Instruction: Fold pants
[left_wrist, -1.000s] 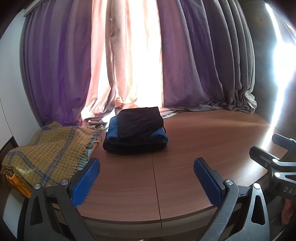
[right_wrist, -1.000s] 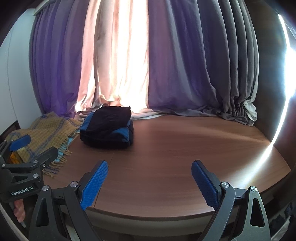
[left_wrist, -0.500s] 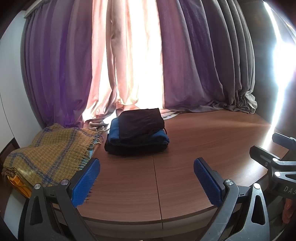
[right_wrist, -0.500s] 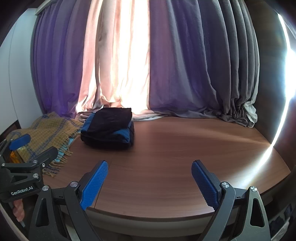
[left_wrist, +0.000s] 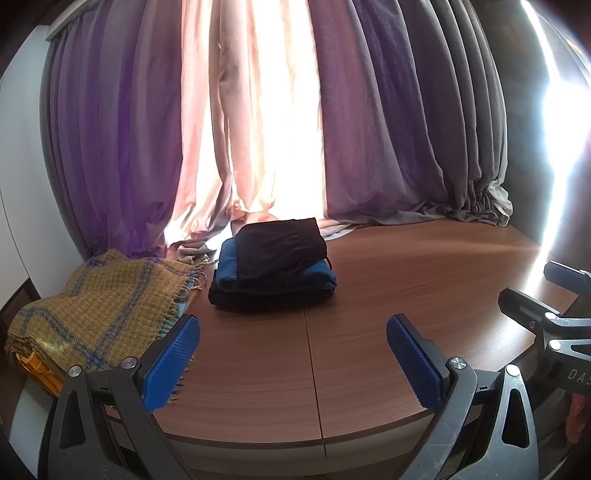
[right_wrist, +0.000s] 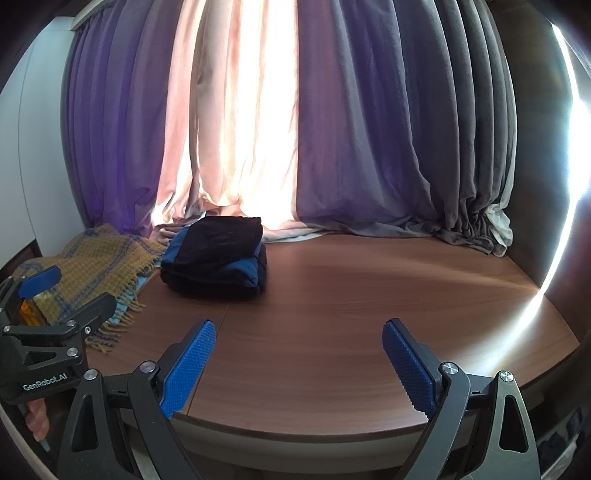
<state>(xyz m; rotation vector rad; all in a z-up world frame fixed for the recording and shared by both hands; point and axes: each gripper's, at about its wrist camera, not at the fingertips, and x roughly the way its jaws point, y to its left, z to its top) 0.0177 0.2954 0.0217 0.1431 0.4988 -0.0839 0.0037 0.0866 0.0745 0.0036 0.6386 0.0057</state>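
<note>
While stacked: folded pants (left_wrist: 275, 269), untouched.

Left gripper (left_wrist: 293, 363): black angular finger arms with triangular cut-outs, silver round screw heads at joints, blue pads (left_wrist: 170, 363) with knobbly diamond texture. Right gripper (right_wrist: 299, 367): same build, black arms, silver screws, blue textured pads (right_wrist: 408, 369) with toothed lower edge. White lettering "GenRobot.AI" on left gripper's black body in right wrist view; partial "DAS" on right gripper's body in left wrist view.
</note>
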